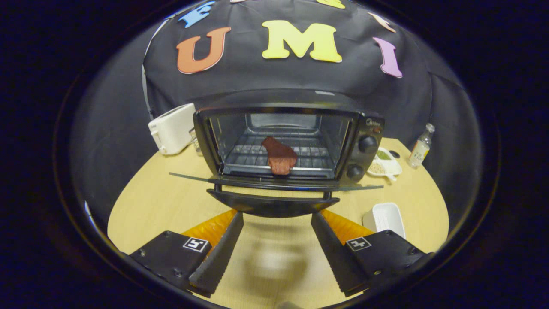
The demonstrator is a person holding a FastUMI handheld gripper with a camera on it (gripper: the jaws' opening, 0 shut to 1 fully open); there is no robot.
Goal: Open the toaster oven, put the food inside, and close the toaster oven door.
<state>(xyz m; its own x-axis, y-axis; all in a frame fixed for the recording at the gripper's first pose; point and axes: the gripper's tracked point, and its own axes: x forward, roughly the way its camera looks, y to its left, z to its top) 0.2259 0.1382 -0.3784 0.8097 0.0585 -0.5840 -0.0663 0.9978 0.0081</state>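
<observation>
Gripper view: reddish-brown meat slab (279, 156) is seen racked inside the black toaster oven (364, 128); its lowered glass door (274, 201) is judged next to be lifted by the spread, empty hand-held gripper (277, 221).

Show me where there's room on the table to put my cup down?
Bare table lies left of the open oven door, in front of the white toaster, and between the open gripper fingers. It is crowded right of the toaster oven: a sectioned dish, bottle and white container.

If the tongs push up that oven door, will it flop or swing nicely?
The oven door probably swings stiffly as one piece; it hangs level from the toaster oven. Its glass looks breakable. The open tongs sit just below its handle.
</observation>
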